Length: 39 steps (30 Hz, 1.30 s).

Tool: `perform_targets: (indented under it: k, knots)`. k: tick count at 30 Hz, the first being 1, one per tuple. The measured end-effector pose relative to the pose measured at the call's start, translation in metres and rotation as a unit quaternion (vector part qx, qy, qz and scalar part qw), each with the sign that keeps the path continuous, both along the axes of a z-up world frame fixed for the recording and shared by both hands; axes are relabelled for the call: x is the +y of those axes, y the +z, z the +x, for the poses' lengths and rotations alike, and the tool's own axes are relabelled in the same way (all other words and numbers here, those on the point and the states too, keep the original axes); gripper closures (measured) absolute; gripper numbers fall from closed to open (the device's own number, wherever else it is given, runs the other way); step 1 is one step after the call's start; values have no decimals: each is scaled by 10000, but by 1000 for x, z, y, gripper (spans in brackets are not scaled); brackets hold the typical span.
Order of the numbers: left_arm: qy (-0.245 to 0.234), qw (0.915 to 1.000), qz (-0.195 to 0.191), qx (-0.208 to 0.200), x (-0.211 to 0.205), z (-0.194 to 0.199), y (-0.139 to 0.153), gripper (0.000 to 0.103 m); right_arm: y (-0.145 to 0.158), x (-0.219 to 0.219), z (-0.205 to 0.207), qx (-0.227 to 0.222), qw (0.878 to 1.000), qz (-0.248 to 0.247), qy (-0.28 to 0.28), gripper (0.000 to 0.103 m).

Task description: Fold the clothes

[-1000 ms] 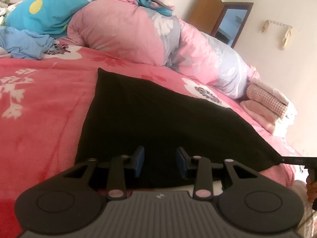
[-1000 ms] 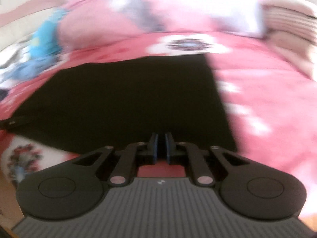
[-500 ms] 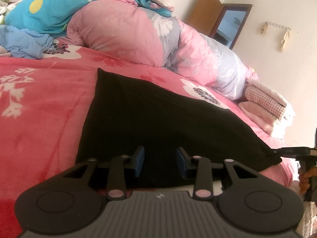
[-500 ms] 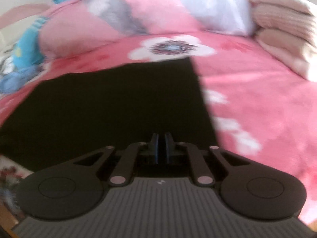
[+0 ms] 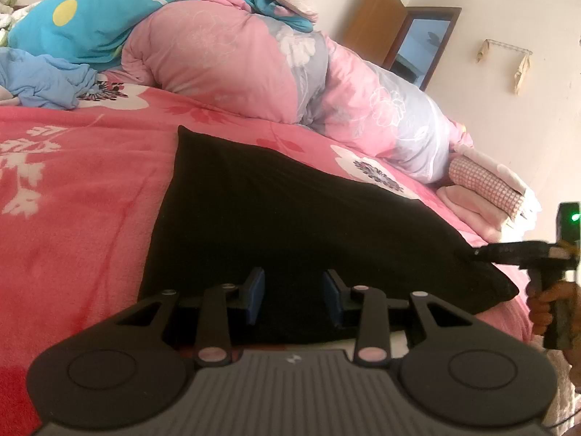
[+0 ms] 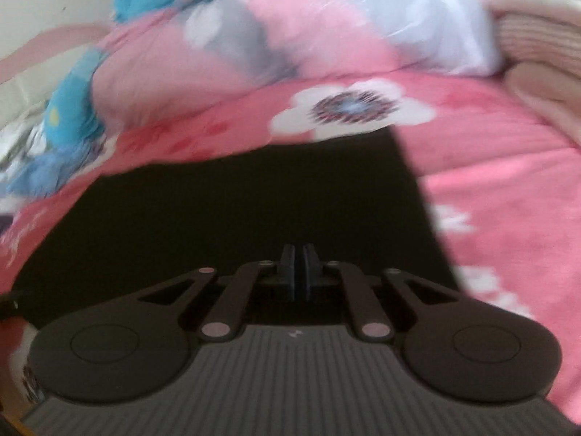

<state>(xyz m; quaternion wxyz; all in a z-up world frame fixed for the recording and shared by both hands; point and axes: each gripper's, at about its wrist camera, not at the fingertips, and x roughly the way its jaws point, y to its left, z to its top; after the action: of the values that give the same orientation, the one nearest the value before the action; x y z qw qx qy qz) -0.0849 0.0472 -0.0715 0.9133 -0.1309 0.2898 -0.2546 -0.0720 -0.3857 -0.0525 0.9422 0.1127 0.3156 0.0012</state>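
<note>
A black garment lies spread flat on the pink flowered bedspread. My left gripper hovers over its near edge, blue pads apart, with only the flat cloth seen under the gap. At the far right of the left wrist view, a hand holds my right gripper, whose tip meets the garment's right edge; the corner below it bulges. In the blurred right wrist view, the right gripper is shut over the black garment, apparently pinching its edge.
A rolled pink and grey quilt and blue bedding line the far side of the bed. A light blue garment lies crumpled at the far left. A stack of folded pink clothes sits at the right.
The right gripper has moved inward over the garment's right side, and the once taut corner now bulges below its tip. The left gripper has stayed still.
</note>
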Motion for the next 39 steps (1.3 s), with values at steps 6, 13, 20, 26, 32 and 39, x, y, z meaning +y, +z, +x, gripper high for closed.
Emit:
perform_targets:
  k: [6,13,20,26,32,39]
  knots:
    - [-12,10000,-29,1,1,0,-1,66,-4,-75,-5,115,9932,386,-1095,103]
    - [-13,10000,3,-9,0,0,-1,66,17,-60,8,-175,9965,395,-709,97]
    - [-37,10000,-47,-14,2,1,-2,66,-7,-61,57,102,9980,309,-535,103]
    - [-51,9999,-110,-9,3,4,-3,66,17,-80,57,24,9937,80,-1120,97]
    - [-75,9999,-130,-5,4,4,-3,66,12,-47,81,269,9988,203,-353,97]
    - [-63,9999,-125,-4,3,4,-2,66,7,-88,106,402,9886,615,-1317,97]
